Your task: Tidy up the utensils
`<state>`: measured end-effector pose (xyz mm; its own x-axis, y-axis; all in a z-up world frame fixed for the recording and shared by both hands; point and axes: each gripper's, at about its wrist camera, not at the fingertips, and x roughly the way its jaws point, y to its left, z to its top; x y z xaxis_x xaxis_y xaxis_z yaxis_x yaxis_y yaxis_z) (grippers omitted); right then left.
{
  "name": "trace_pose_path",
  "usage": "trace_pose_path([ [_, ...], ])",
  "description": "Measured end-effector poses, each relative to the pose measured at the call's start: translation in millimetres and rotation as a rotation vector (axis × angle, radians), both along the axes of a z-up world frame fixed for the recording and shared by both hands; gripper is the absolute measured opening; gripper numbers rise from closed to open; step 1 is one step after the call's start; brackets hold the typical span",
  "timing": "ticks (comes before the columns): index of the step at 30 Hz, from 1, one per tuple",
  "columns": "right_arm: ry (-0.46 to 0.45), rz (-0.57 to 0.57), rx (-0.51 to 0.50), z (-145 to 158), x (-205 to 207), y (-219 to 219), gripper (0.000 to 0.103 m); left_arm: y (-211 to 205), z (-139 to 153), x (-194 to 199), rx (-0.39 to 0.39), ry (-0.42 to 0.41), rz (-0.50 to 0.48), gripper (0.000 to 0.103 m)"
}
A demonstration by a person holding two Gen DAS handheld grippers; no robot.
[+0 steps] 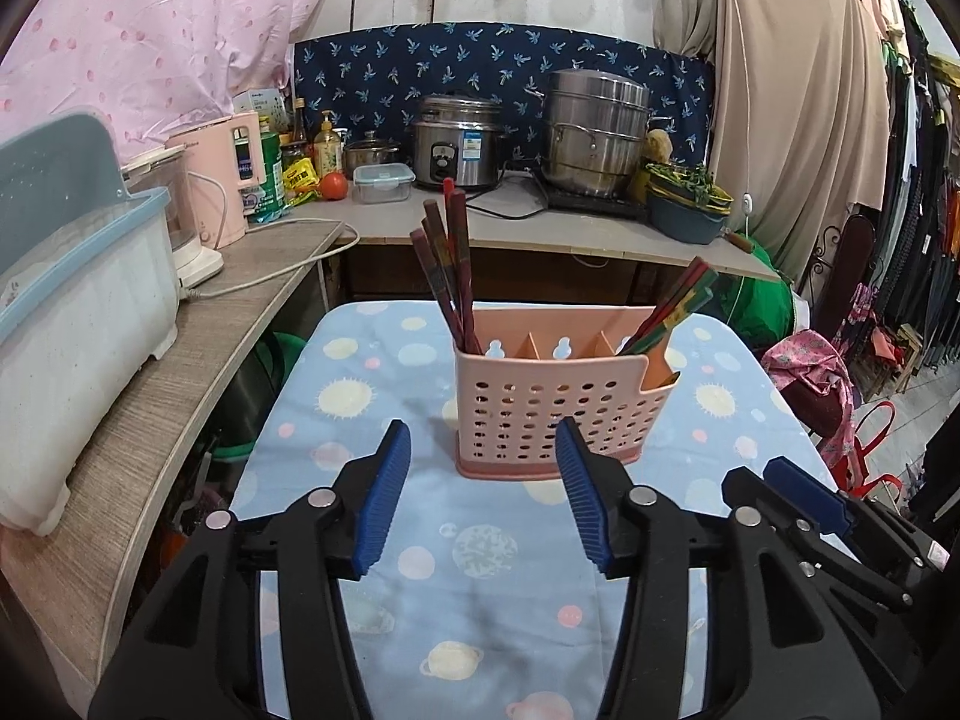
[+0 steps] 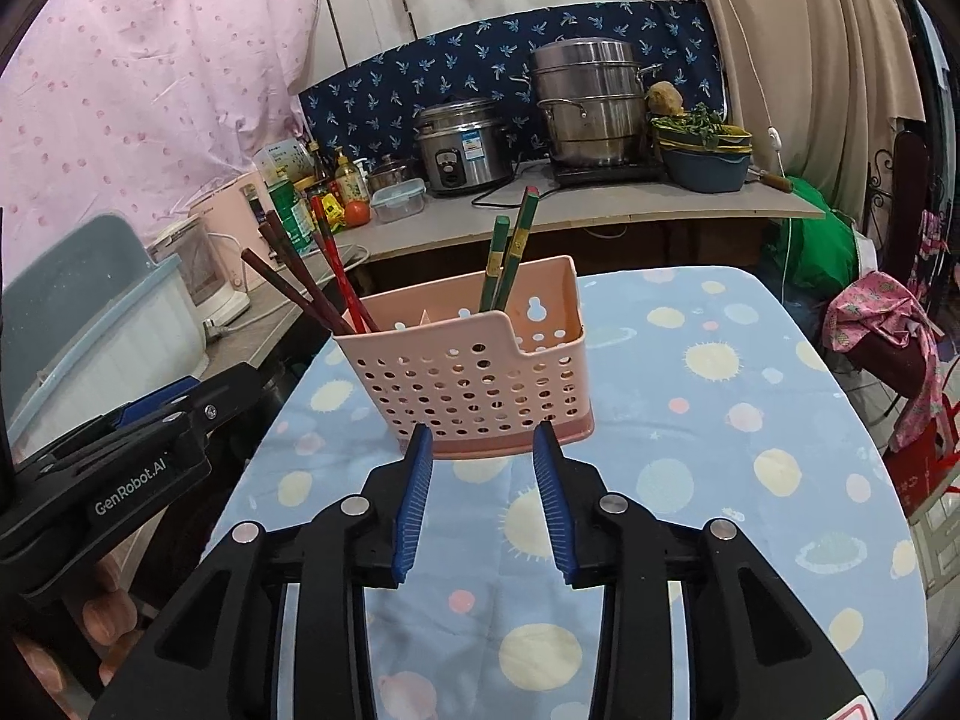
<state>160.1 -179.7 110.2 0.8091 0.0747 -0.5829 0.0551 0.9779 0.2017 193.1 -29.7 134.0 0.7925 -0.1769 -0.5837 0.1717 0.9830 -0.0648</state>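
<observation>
At twelve o'clock of both grippers, on the planet-print table point(image 1: 420, 546), stands the pink utensil caddy point(image 1: 558, 405) holding red chopsticks point(image 1: 447, 276) and green chopsticks point(image 2: 510, 252); left gripper point(image 1: 483, 495) and right gripper point(image 2: 483, 495) gape partway, empty.

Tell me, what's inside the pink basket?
The pink basket holds dark red chopsticks at one end and green chopsticks at the other. The middle looks empty. Their lower ends are hidden behind the wall.
</observation>
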Motion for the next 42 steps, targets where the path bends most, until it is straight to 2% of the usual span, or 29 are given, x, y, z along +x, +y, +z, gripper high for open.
trace_pose_path([
  [7,0.022,0.001,-0.017,-8.6,-5.3,1.4,0.042,0.2,-14.1,-5.6,0.014,0.033,0.007,0.055],
  [9,0.026,0.0,-0.022,-10.6,-6.5,2.4,0.046,0.5,-17.5,-6.5,0.017,0.04,0.01,0.059],
  [13,0.044,-0.001,-0.025,-16.3,-6.6,2.5,0.048,1.9,-22.7,-8.7,0.027,0.044,0.017,0.067],
  [17,0.048,-0.007,-0.033,-18.9,-7.4,1.5,0.057,1.5,-27.1,-10.4,0.041,0.049,0.026,0.071],
  [24,0.051,-0.01,-0.059,-20.5,-10.4,2.7,0.067,0.4,-31.4,-12.1,0.059,0.052,0.035,0.075],
  [28,0.051,-0.02,-0.069,-21.3,-12.3,2.3,0.07,-0.3,-34.0,-13.9,0.067,0.054,0.043,0.084],
  [42,0.06,-0.046,-0.096,-24.8,-11.9,0.7,0.083,3.3,-43.1,-13.2,0.081,0.077,0.065,0.091],
])
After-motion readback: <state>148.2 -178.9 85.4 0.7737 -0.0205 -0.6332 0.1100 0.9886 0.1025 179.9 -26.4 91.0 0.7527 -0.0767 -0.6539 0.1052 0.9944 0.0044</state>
